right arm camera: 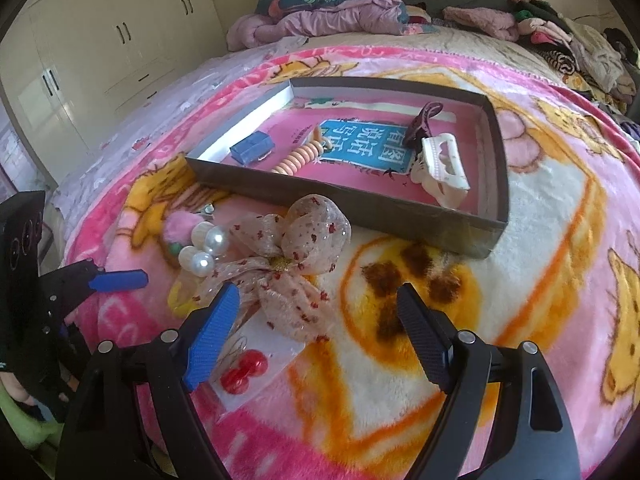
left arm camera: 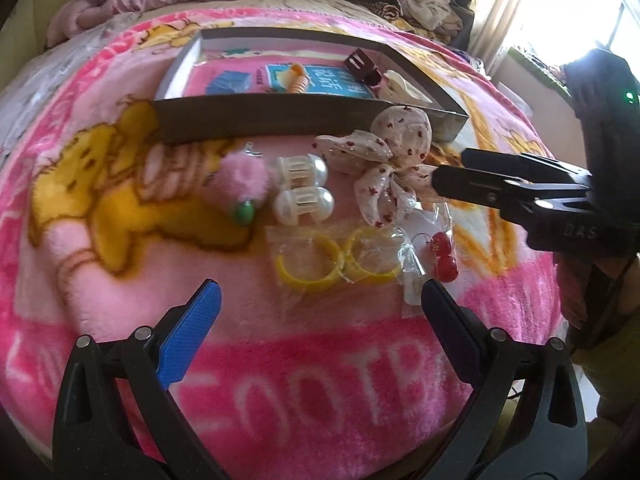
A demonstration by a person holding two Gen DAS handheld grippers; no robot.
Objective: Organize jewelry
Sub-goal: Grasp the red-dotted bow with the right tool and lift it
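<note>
Both sets of jaws stand wide and empty. Your right gripper (right arm camera: 316, 320) hangs nearest the floral fabric bow (right arm camera: 288, 264), lying ahead-left on the blanket (right arm camera: 540, 208) just before the tray's (right arm camera: 360, 210) near wall; your left gripper (left arm camera: 320, 300) faces the yellow hoops (left arm camera: 308, 260).

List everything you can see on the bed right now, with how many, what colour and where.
Box: one, dark, shallow, on the blanket.
Blue block, orange spiral clip, dark clip, white claw clip: one each, inside the box.
Floral bow: one, beige, in front of the box.
Pearl clips: two, white, beside the pink pompom.
Yellow hoops: two, bagged.
Red earrings: one pair, on a card.
Clothes: heaped, far end.
Left gripper, right gripper: open, empty.
</note>
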